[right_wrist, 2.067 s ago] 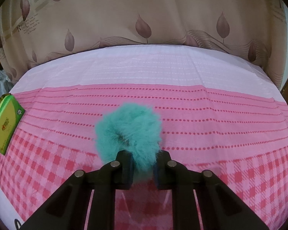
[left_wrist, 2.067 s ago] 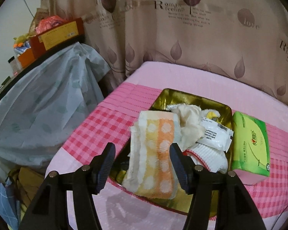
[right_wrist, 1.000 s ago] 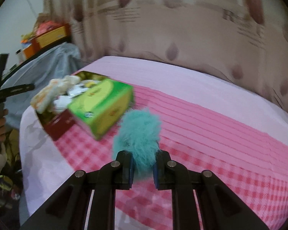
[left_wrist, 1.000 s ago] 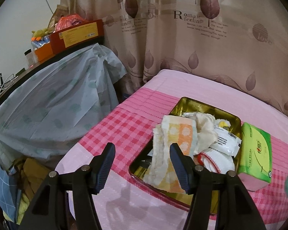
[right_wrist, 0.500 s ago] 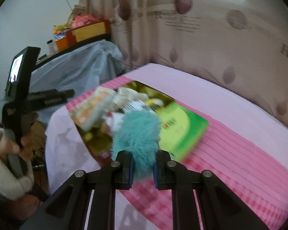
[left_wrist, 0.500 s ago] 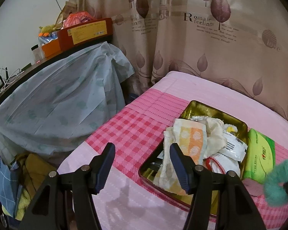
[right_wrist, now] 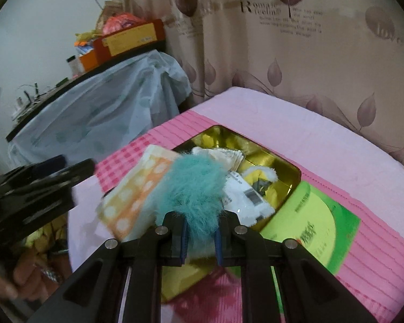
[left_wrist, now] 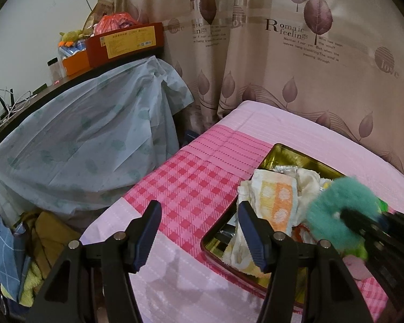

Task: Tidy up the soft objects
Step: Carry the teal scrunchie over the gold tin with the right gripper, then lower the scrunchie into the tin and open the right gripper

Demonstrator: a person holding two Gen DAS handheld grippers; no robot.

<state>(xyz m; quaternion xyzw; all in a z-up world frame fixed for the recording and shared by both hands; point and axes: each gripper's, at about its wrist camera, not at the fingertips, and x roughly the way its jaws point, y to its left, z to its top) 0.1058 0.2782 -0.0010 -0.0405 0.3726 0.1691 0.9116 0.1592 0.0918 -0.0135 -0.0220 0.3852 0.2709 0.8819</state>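
Observation:
My right gripper (right_wrist: pixel 199 232) is shut on a fluffy teal scrunchie (right_wrist: pixel 195 188) and holds it above the gold tin tray (right_wrist: pixel 289 168). The tray holds an orange-and-yellow dotted towel (right_wrist: pixel 133 188), white cloths and a white packet (right_wrist: pixel 245 196). In the left wrist view the scrunchie (left_wrist: pixel 339 202) hangs over the tray (left_wrist: pixel 285 152) next to the towel (left_wrist: pixel 274 197). My left gripper (left_wrist: pixel 199 231) is open and empty, held back at the tray's left front corner.
A green tissue pack (right_wrist: pixel 317 226) lies against the tray's right side on the pink checked bedspread (left_wrist: pixel 191 180). A leaf-print curtain (left_wrist: pixel 282 53) hangs behind. A shelf draped in pale plastic sheet (left_wrist: pixel 80 140) stands left, with clothes (left_wrist: pixel 27 247) piled below.
My right gripper has carried the teal scrunchie from the open bedspread leftward to above the tray. My left gripper has pulled back and left from the tray, staying open.

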